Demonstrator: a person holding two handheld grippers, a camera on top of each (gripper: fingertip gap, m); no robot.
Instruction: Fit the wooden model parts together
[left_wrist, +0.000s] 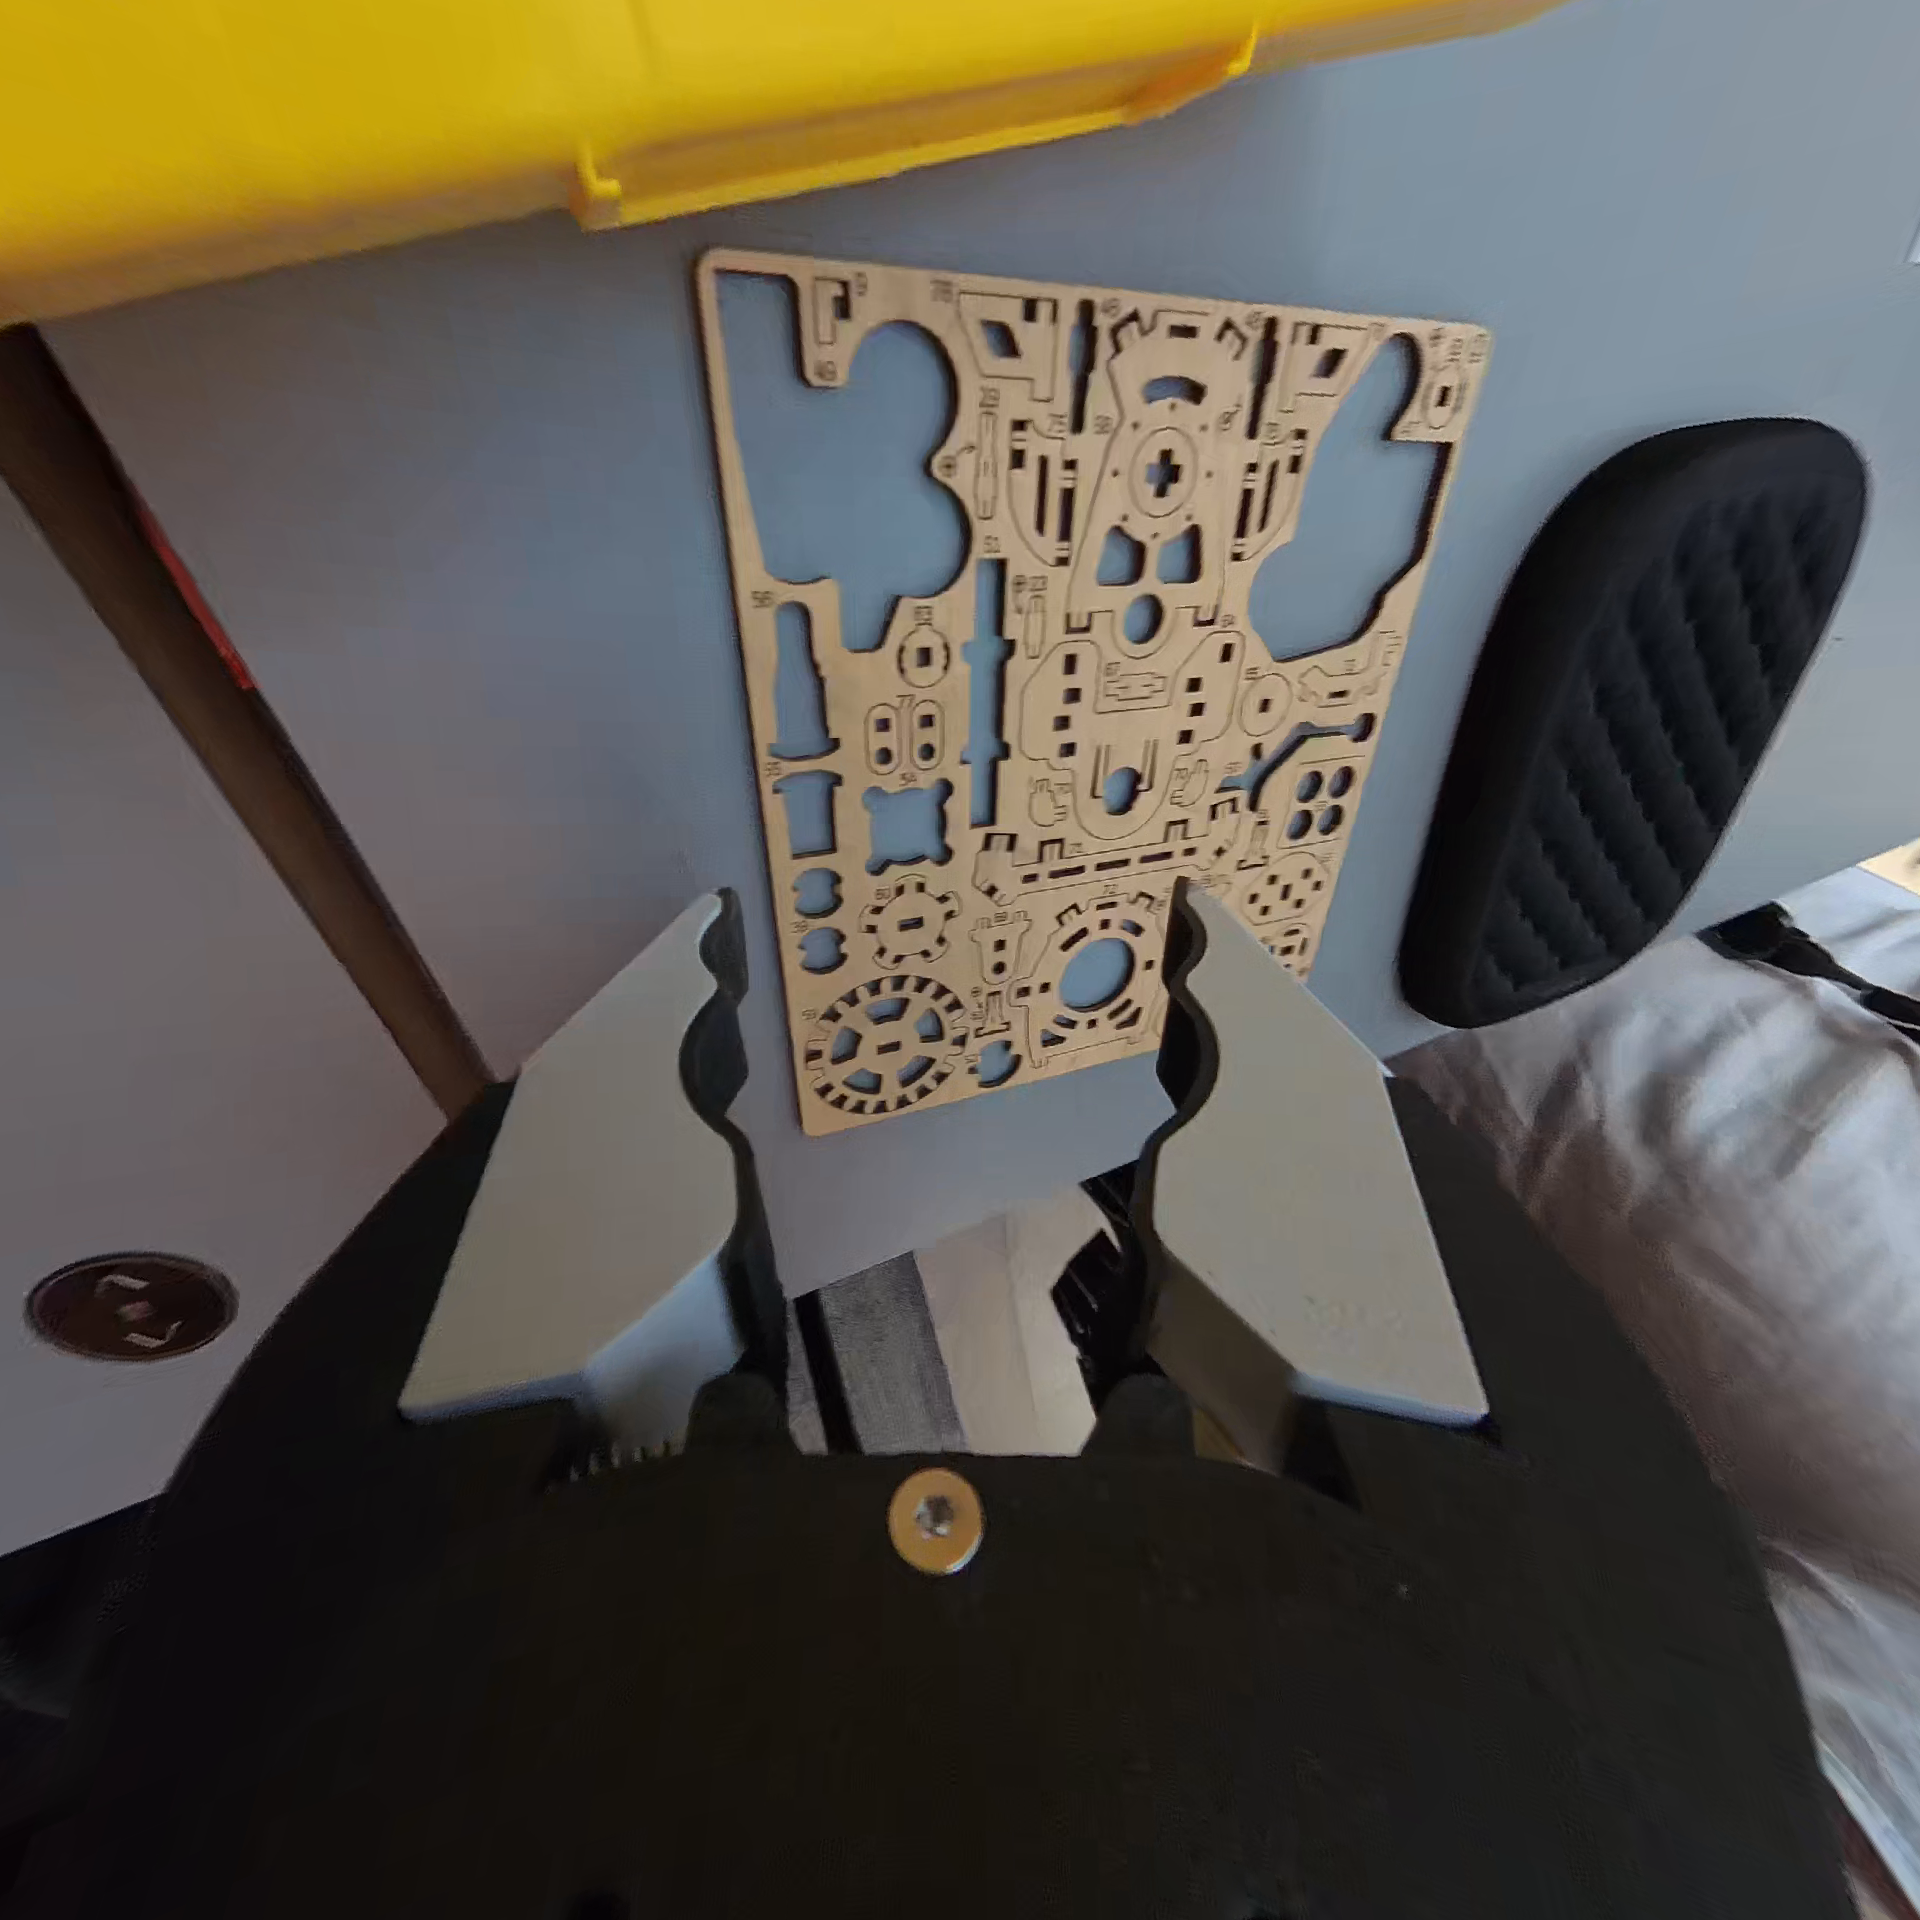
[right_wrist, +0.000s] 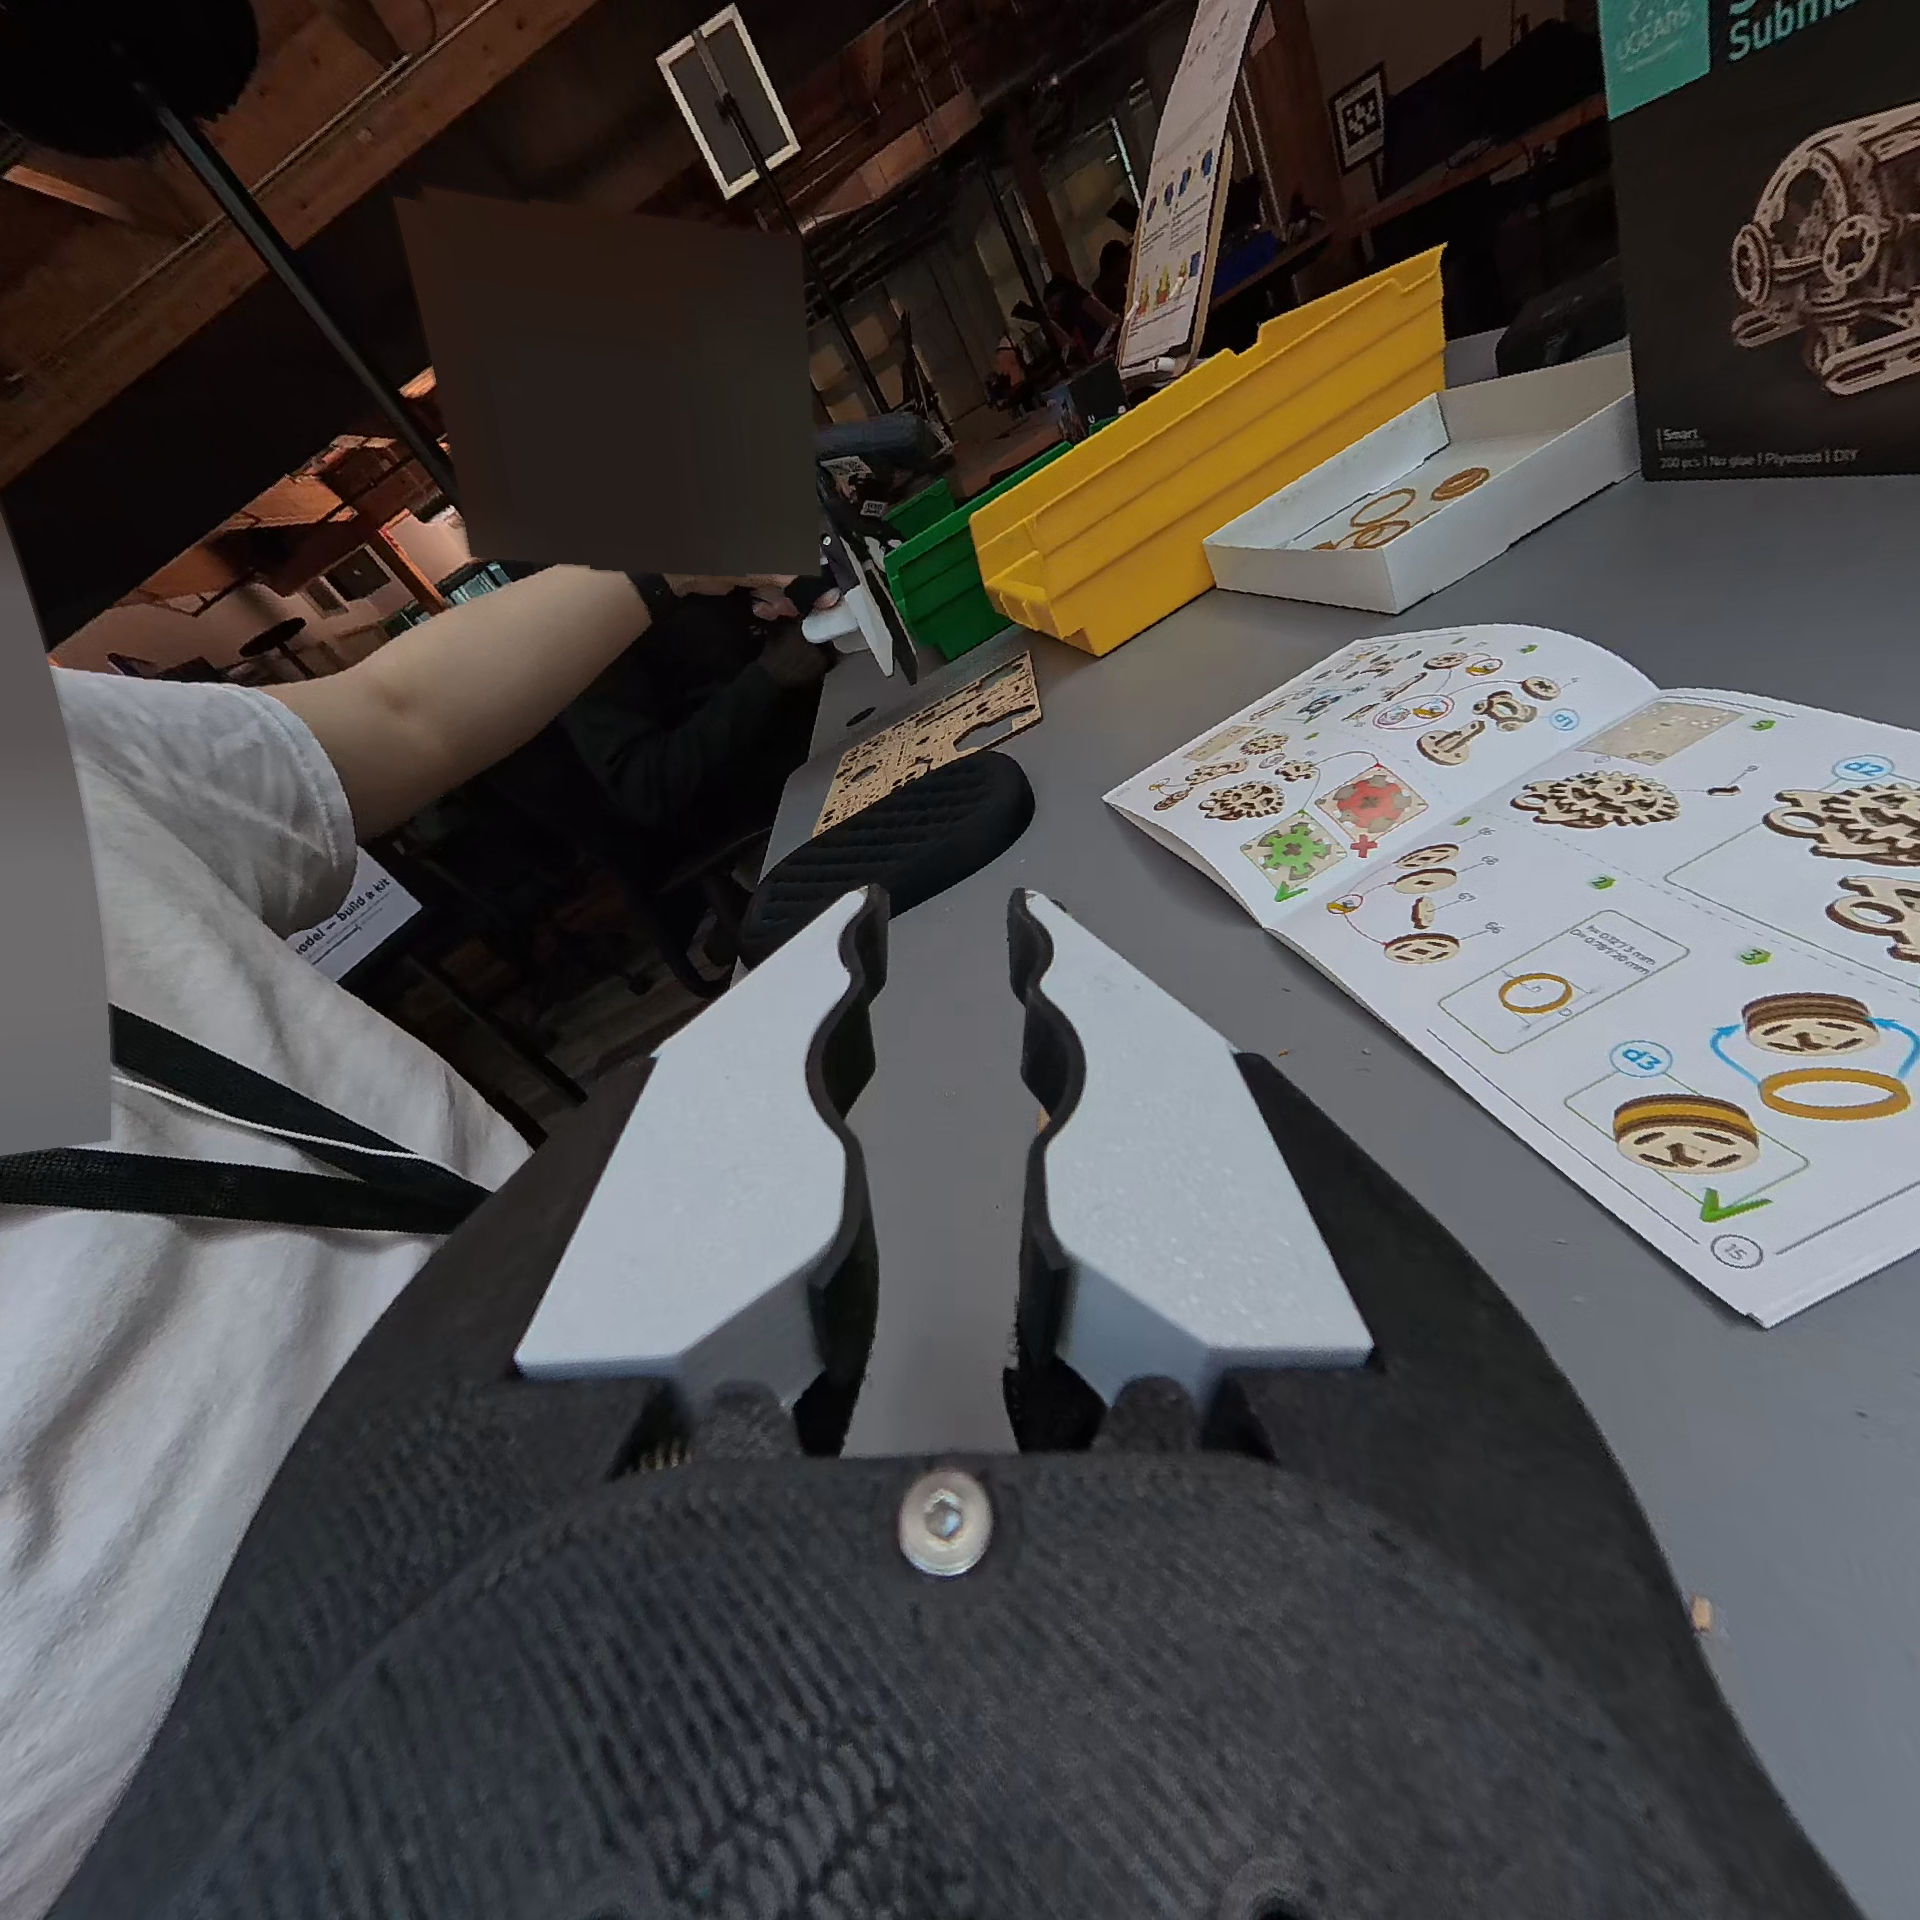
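Here the left gripper (left_wrist: 951, 899), spread wide and empty, hovers over the wooden parts sheet (left_wrist: 1091, 665).

— The wooden sheet (left_wrist: 1091, 675) looks like thin pale plywood, matt, with dark burnt cut lines. The table (left_wrist: 520, 520) is smooth grey, matt.

— And the yellow bin (right_wrist: 1226, 468)?

— Smooth plastic, a little glossy. The booklet (right_wrist: 1558, 935) is white printed paper, the black pad (left_wrist: 1631, 717) ribbed.

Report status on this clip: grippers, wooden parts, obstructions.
Left gripper open, empty, over the wooden parts sheet. Right gripper open, empty, low over table. Black ribbed pad beside sheet; nothing blocking.
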